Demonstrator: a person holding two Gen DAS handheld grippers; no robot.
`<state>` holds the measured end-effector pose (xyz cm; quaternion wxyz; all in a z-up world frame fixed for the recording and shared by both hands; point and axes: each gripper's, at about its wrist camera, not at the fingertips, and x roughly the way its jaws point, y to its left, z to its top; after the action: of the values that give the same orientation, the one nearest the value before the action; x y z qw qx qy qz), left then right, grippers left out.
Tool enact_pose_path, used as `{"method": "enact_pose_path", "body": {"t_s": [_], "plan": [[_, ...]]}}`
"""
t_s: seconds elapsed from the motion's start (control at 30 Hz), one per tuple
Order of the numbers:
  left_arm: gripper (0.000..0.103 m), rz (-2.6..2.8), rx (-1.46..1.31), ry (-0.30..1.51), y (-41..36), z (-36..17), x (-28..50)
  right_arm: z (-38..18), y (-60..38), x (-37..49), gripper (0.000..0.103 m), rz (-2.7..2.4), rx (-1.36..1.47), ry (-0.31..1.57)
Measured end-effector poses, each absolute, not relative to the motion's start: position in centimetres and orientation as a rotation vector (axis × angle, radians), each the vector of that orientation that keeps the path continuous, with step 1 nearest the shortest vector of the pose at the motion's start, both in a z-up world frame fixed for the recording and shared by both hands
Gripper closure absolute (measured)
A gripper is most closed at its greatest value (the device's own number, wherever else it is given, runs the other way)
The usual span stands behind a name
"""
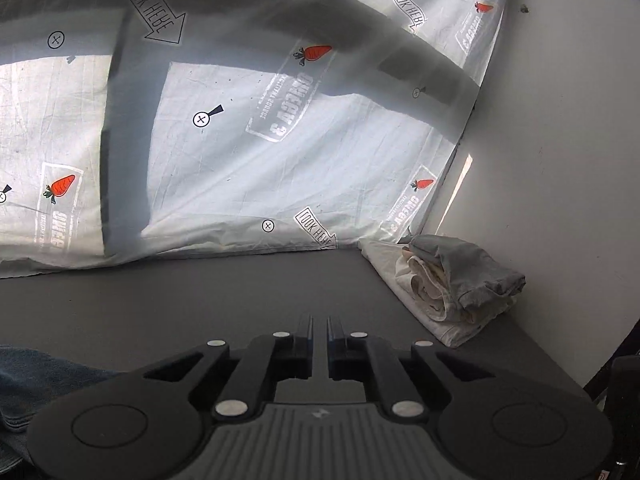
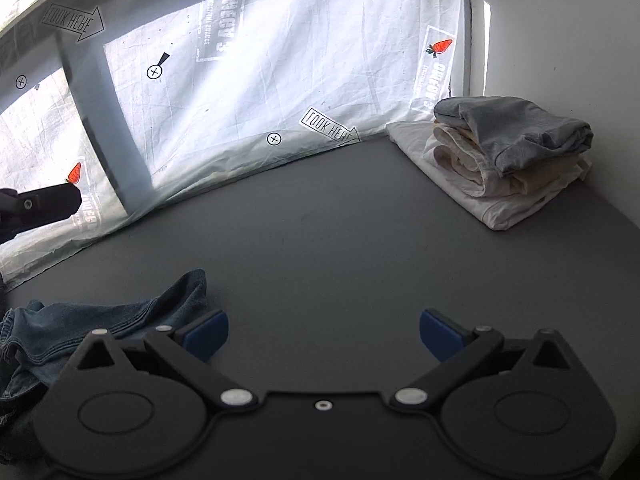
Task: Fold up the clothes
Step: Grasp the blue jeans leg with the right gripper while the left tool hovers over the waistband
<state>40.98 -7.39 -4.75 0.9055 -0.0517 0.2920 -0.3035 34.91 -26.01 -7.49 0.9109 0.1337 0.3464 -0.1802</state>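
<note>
Left gripper (image 1: 319,330): jaws nearly closed, apparently empty. Right gripper (image 2: 323,334): jaws wide apart, empty; crumpled blue denim garment (image 2: 80,332) at 9 o'clock, folded grey-and-cream clothes stack (image 2: 508,156) at 1 o'clock.

Both low, facing shared clothes stack (image 1: 460,280)

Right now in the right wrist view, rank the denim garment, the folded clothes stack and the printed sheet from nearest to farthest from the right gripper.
1. Denim garment: crumpled on the table, beside the left finger of the open right gripper.
2. Folded clothes stack: far right corner, grey piece on top.
3. Printed sheet: hanging behind the table's far edge; its bottom hem and the stack are close to call.
</note>
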Motion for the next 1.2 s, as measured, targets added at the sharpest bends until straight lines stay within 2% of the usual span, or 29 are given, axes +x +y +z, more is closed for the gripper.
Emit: {"method": "enact_pose_path", "body": {"t_s": [0.03,0.07,0.2,0.27,0.57,0.67,0.73,0.9,1.0,1.07,1.2], "plan": [[0.082,-0.611,-0.115,0.631,-7.0,-5.6,40.5,-7.5,-26.4,34.6,0.0,-0.372,0.264,0.719],[0.078,-0.568,-0.117,0.657,-6.1,-6.3,40.1,-7.5,-26.8,34.4,0.0,-0.371,0.253,0.724],[0.072,-0.289,-0.144,0.769,-0.7,-9.4,39.6,-7.9,-26.2,35.5,0.0,-0.305,0.213,0.746],[0.064,-0.12,-0.174,0.823,2.9,-10.9,39.1,-8.3,-24.4,36.8,0.0,-0.247,0.171,0.755],[0.04,0.426,-0.288,0.913,18.1,-15.5,35.8,-10.2,-16.6,42.6,0.0,0.014,-0.017,0.787],[0.029,0.456,-0.266,0.944,20.0,-16.1,36.9,-10.8,-13.3,44.4,0.0,0.108,-0.086,0.791],[0.027,0.419,-0.218,0.966,20.2,-16.5,37.9,-11.1,-10.5,45.3,0.0,0.176,-0.138,0.788],[0.015,0.355,-0.112,1.0,19.8,-17.8,40.0,-13.0,-5.3,45.6,0.001,0.289,-0.242,0.791],[0.01,0.331,-0.132,1.007,20.2,-18.5,40.6,-14.2,-3.7,45.9,0.009,0.335,-0.268,0.82],[0.008,0.32,-0.153,1.017,20.6,-18.9,40.9,-14.7,-2.9,46.1,0.01,0.379,-0.26,0.838],[0.002,0.312,-0.231,1.038,22.0,-19.7,41.5,-15.7,-0.6,46.5,0.026,0.435,-0.304,0.851]]}}
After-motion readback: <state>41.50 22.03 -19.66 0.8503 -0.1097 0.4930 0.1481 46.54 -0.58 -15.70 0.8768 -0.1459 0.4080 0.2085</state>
